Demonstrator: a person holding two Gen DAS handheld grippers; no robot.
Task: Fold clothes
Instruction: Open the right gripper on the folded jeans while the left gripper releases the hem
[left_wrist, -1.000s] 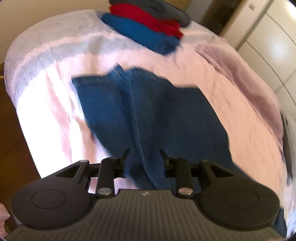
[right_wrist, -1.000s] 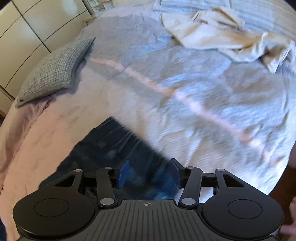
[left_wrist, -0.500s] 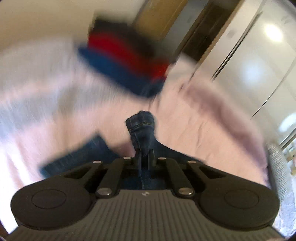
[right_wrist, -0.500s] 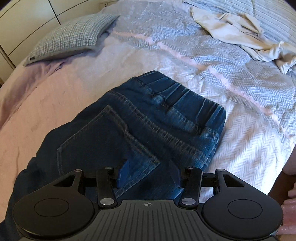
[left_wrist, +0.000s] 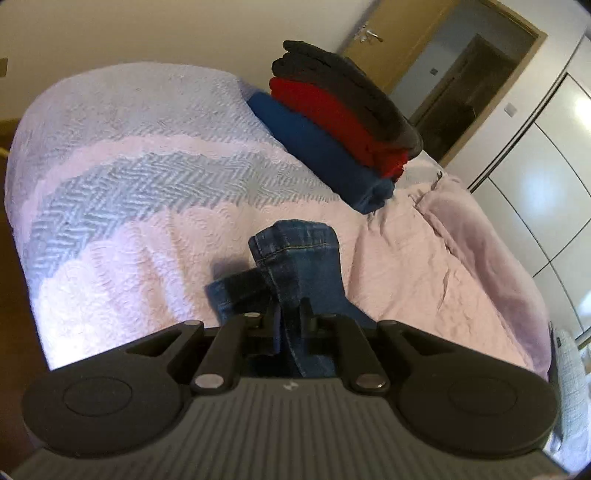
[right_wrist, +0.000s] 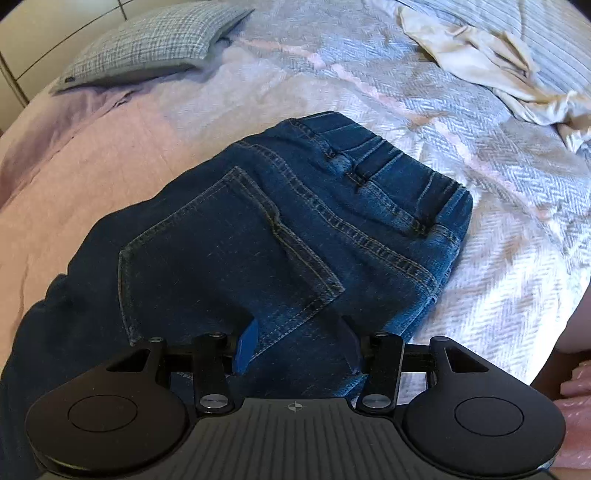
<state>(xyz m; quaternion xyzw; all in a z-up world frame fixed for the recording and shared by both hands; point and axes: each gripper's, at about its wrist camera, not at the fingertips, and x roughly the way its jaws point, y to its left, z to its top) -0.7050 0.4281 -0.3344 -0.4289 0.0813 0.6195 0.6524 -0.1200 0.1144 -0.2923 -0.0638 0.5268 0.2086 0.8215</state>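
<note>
Left wrist view: left tool (left_wrist: 291, 312) pinches jeans hem (left_wrist: 295, 243) (jaws easing apart).

Blue denim on a pale, woven bed

Dark blue jeans (right_wrist: 258, 229) with tan stitching; pink-and-grey herringbone bedspread (left_wrist: 122, 184); stacked blue, red and charcoal clothes (left_wrist: 340, 136); grey checked pillow (right_wrist: 147, 44); cream garment (right_wrist: 480, 62).

Both rigs look like twins: the left tool (left_wrist: 291, 314) and right tool (right_wrist: 297, 349) each have a matte black body with a ribbed grey top plate, a round disc at either side, and angled link arms pinned with silver screws. There's a little cross-hair mark in the middle of each plate. The right tool's pads (right_wrist: 246, 345) are blue. Bare fingers (right_wrist: 576, 387) peek in at the lower right of the right view.
</note>
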